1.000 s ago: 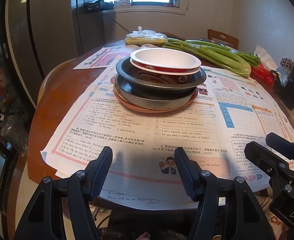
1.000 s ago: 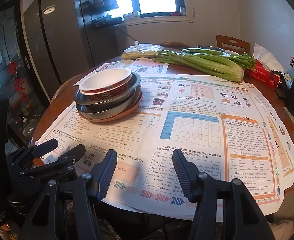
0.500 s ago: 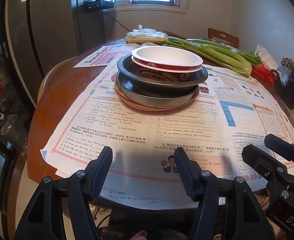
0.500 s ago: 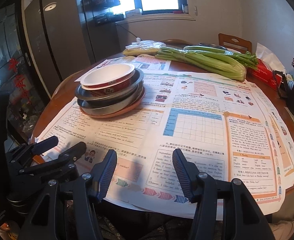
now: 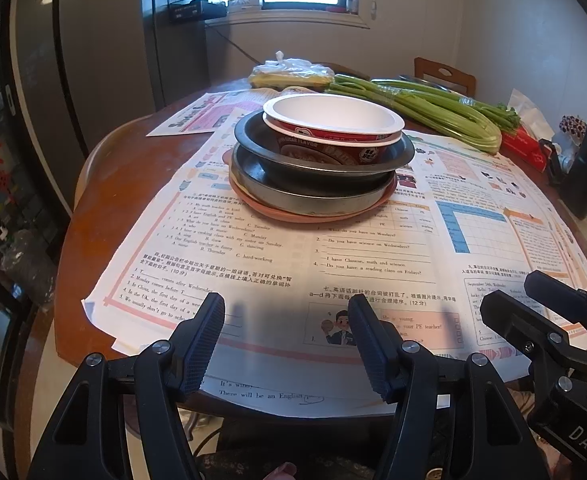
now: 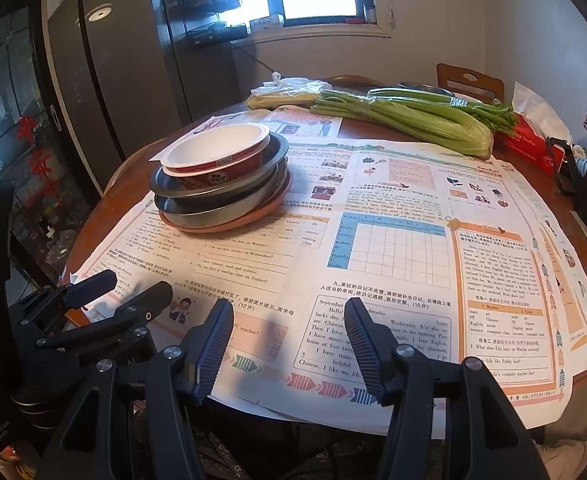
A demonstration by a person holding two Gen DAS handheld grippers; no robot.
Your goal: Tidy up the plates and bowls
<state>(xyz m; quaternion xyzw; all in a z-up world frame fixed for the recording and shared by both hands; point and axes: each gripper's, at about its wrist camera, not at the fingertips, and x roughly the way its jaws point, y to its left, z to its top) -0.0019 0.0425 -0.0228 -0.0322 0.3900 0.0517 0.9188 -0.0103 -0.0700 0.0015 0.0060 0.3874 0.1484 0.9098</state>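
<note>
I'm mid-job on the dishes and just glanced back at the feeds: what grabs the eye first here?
The stack of dishes stands out, left of centre on the paper-covered round table: a white-and-red bowl sits in two dark metal pans on an orange plate. Behind it, long green celery lies across the far side. Near the table's front edge, the left gripper and right gripper hover with open, empty jaws.
</note>
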